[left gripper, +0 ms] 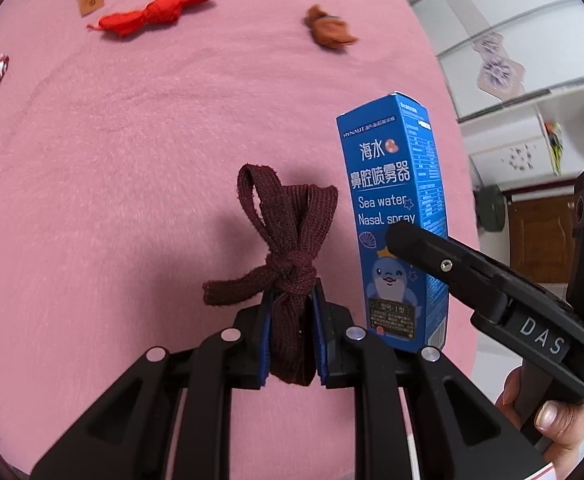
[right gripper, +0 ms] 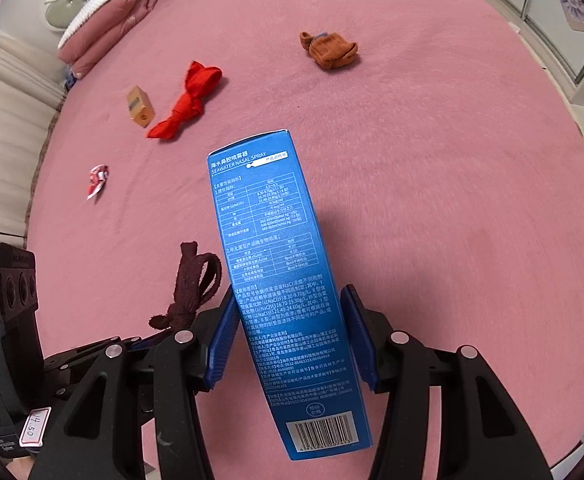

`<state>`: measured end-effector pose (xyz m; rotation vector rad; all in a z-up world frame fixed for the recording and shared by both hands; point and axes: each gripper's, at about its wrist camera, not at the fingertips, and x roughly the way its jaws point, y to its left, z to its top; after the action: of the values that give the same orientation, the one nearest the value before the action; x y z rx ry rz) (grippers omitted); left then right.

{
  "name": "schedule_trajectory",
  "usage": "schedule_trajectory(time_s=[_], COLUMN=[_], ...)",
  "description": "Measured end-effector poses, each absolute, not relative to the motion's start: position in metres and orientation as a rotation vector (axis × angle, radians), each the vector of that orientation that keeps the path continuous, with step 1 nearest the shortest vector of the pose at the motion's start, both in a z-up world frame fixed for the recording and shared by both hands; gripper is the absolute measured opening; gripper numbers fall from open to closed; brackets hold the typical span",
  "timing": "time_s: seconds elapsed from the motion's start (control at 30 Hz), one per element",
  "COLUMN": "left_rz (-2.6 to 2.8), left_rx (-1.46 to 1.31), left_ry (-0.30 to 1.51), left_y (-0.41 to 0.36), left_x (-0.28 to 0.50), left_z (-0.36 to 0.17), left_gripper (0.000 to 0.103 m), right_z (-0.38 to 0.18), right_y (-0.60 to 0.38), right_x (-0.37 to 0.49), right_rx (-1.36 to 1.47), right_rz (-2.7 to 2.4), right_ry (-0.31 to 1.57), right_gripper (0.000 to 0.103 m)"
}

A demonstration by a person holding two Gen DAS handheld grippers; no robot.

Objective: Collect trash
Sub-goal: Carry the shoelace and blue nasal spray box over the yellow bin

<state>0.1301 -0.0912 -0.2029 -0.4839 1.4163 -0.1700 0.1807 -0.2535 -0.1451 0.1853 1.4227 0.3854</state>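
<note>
Six loose items are visible over the pink bed [right gripper: 432, 184]: one blue nasal spray box [right gripper: 287, 280], one dark maroon knotted lace [left gripper: 287, 280], one red knotted lace [right gripper: 189, 100], one brown sock [right gripper: 332, 50], one small tan box [right gripper: 139, 106] and one red-and-white wrapper [right gripper: 97, 180]. The left gripper [left gripper: 292, 340] has its fingers closed narrowly on the dark maroon knotted lace, below the knot. The right gripper [right gripper: 292, 340] has its fingers set wider, pads clamped on both sides of the blue nasal spray box, held just beside that lace.

Knotted strap [left gripper: 287, 280] left of box [left gripper: 396, 216]
</note>
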Motion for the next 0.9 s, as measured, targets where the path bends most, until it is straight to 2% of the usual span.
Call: schedule_trajectory(time_s=[0.43,0.9], left_rz=[-0.343,-0.393], left_rx=[-0.324,-0.244], left_ry=[1.378,1.384], left_y=[-0.157,-0.328], left_x=[0.085,0.115], left_z=[-0.15,-0.141], left_gripper=[0.017,0.017], right_z=[-0.092,-0.086], right_y=[-0.336,-0.497], right_x=[0.128,0.141], right_rx=[0.343,0.383], right_rz=[0.286,0.268], right_ry=[1.337,1.305], right_gripper=[0.05,0.05])
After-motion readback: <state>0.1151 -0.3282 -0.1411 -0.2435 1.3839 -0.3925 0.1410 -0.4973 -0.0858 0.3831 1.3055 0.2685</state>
